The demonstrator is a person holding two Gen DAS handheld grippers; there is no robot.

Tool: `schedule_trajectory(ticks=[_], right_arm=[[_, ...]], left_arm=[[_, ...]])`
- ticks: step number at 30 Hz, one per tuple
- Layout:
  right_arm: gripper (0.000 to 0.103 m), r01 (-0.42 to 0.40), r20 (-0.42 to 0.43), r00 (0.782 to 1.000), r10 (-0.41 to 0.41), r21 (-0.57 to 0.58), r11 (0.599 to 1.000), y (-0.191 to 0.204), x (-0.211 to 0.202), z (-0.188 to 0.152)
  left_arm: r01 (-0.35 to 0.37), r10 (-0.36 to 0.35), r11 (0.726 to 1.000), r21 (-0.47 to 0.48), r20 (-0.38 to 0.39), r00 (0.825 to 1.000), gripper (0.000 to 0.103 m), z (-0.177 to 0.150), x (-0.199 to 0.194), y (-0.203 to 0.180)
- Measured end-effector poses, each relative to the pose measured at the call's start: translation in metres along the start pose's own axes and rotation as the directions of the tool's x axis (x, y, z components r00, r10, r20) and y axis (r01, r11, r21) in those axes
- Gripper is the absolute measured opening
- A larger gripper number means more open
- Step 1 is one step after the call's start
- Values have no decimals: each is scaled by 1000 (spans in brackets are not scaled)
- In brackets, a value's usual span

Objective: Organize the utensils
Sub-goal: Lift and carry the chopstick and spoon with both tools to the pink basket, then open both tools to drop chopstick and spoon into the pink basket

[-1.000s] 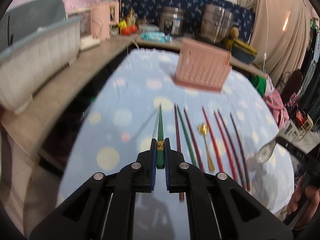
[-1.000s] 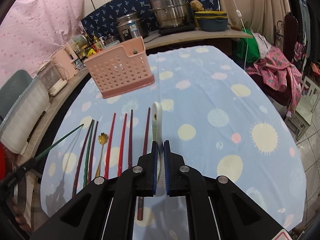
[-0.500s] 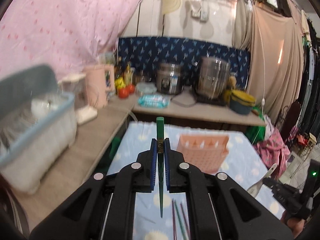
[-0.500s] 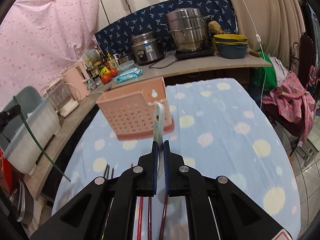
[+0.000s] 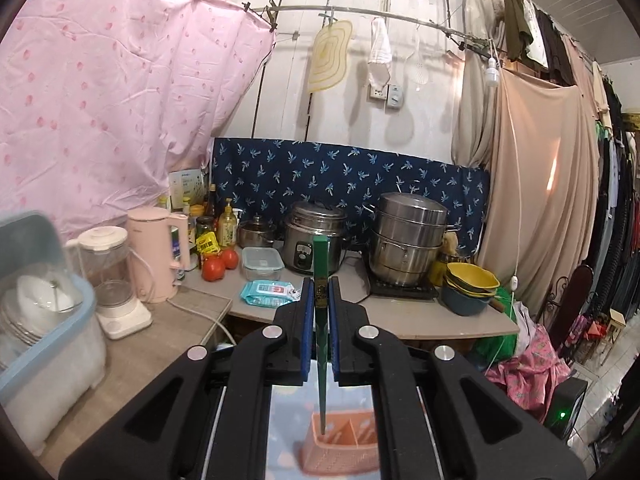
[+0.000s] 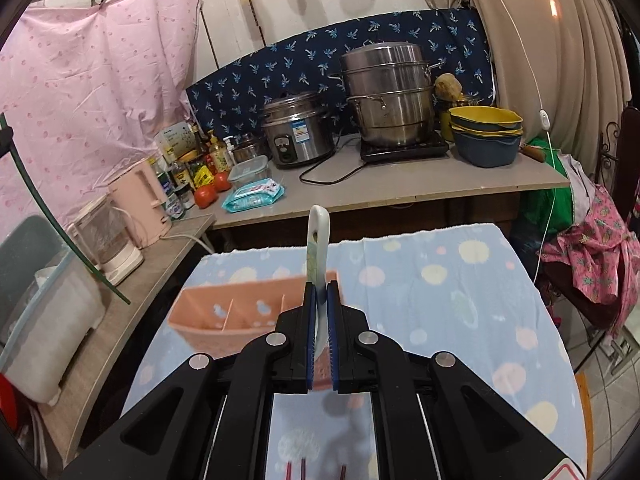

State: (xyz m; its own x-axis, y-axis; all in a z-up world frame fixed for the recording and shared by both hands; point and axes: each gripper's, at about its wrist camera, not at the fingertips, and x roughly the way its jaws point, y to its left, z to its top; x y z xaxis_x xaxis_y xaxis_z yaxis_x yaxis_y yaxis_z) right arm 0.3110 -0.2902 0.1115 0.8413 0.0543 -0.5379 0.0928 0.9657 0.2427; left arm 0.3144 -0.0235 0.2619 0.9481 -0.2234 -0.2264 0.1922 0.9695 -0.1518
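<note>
A cluttered kitchen corner fills the background, with a pink sheet (image 5: 100, 92) hung at the left, a dark blue patterned cloth (image 5: 348, 176) behind the counter, and beige curtains (image 5: 532, 184) at the right. Along the counter from left to right stand a pale blue dish bin (image 5: 44, 320), a blender (image 5: 110, 276), a pink kettle (image 5: 158, 252), two tomatoes (image 5: 218, 266), a rice cooker (image 5: 314, 242), a stacked steel steamer (image 5: 408, 240) and yellow and blue bowls (image 5: 470, 286). The left gripper (image 5: 320, 308) is clamped on a green chopstick (image 5: 321, 264), whose long axis runs near vertical: its square butt rises above the fingertips and its thin tip points down toward the left compartment of the pink utensil basket (image 5: 344, 448) below. Whether the tip touches the basket cannot be told. In the right wrist view the basket (image 6: 228, 312) sits on the surface covered by a light blue spotted cloth (image 6: 460, 300). The right gripper (image 6: 321, 312) is clenched on a white spoon (image 6: 318, 240), held upright just beside the basket's right end, handle end up; its bowl is hidden between the fingers. Red chopsticks (image 6: 289, 470) show at the bottom edge.
</note>
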Motion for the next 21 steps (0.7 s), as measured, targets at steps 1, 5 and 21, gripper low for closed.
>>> schedule_trajectory(ticks=[1, 5, 21], right_arm=[[6, 0, -4, 1000, 0, 6, 1000, -2, 8, 2], [6, 7, -25, 1000, -6, 27, 1000, -9, 37, 5], [33, 39, -64, 997, -40, -22, 999, -1, 78, -18]], left_arm=[[3, -3, 1000, -5, -11, 1000, 7, -2, 9, 0], [14, -15, 1000, -20, -73, 997, 7, -23, 44, 0], [-35, 34, 999, -5, -189, 981, 38, -88, 96, 17]])
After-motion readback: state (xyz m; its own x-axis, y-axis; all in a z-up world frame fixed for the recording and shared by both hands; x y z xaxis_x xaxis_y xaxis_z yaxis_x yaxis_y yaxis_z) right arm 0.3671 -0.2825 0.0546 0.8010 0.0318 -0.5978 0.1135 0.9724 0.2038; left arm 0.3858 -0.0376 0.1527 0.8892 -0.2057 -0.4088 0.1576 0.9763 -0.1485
